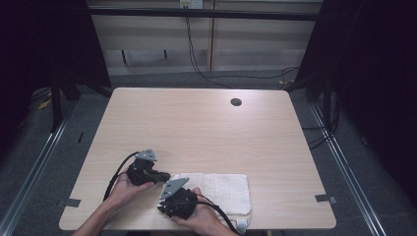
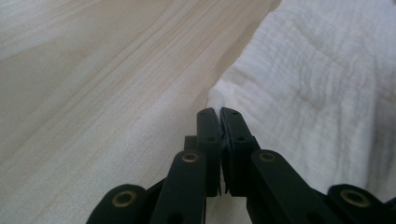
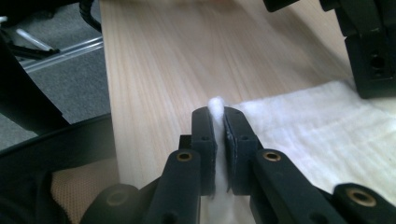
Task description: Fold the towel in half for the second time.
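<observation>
Your white cloth [image 1: 221,191] lies flat near the front edge of the desk [image 1: 196,123], right of its middle. Your left tool [image 1: 167,176] sits at the cloth's left edge; in the left gripper view its jaws are pressed together on a corner of the fabric [image 2: 217,100]. Your right tool [image 3: 219,114] is at the same end, closer to you; in the right gripper view its jaws are clamped on a pinched-up fold of cloth [image 3: 215,105]. Both of your hands rest low over the desk, with the 2 tools close beside each other.
</observation>
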`<state>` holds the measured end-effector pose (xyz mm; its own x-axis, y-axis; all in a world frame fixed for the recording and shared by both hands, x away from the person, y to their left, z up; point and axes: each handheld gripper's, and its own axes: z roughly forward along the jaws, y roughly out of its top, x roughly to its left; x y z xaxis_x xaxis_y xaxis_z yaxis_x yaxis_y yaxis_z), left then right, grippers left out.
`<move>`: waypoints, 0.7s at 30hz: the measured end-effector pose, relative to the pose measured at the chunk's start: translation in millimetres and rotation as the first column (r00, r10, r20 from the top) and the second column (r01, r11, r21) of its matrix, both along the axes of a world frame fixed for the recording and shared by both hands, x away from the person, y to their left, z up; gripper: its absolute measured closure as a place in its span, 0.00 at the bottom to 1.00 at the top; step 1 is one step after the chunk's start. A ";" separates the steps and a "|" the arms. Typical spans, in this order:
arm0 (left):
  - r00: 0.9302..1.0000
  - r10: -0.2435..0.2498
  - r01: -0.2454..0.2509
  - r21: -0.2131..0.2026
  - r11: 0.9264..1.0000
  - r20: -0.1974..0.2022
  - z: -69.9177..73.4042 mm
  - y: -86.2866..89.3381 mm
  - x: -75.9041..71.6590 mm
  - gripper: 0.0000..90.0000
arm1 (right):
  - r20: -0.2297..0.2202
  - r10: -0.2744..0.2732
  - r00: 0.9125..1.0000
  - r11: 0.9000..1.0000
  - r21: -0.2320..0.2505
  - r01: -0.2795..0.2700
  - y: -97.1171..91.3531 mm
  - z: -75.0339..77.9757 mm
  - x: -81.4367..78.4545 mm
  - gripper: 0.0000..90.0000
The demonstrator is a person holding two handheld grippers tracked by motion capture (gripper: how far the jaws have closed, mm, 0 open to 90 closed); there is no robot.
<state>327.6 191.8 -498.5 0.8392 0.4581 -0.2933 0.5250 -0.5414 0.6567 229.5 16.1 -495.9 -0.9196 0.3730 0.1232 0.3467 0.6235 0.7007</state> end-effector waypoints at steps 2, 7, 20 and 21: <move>1.000 0.021 -0.021 -0.017 1.000 -0.013 0.7 2.9 1.3 0.97 | -0.015 -0.003 1.000 1.000 0.014 0.003 -0.3 0.7 1.0 0.93; 0.999 0.032 -0.033 -0.028 0.999 -0.012 5.0 5.8 -0.5 0.97 | -0.034 -0.011 0.999 0.999 0.043 0.012 -3.0 5.7 0.3 0.93; 0.999 0.045 -0.045 -0.118 0.992 -0.002 22.2 20.6 -6.7 0.97 | -0.043 -0.016 0.999 0.993 0.114 0.021 -5.8 21.8 -6.0 0.94; 0.999 0.048 -0.048 -0.130 0.990 -0.005 23.1 22.5 -6.6 0.97 | -0.041 -0.018 0.999 0.992 0.124 0.023 -6.4 24.2 -6.2 0.94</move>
<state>321.0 214.4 -475.4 0.8164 0.4558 -0.3547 0.5499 -0.4255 0.7188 223.3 9.6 -471.7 -0.9052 0.3717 0.2060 0.3879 0.5248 0.7577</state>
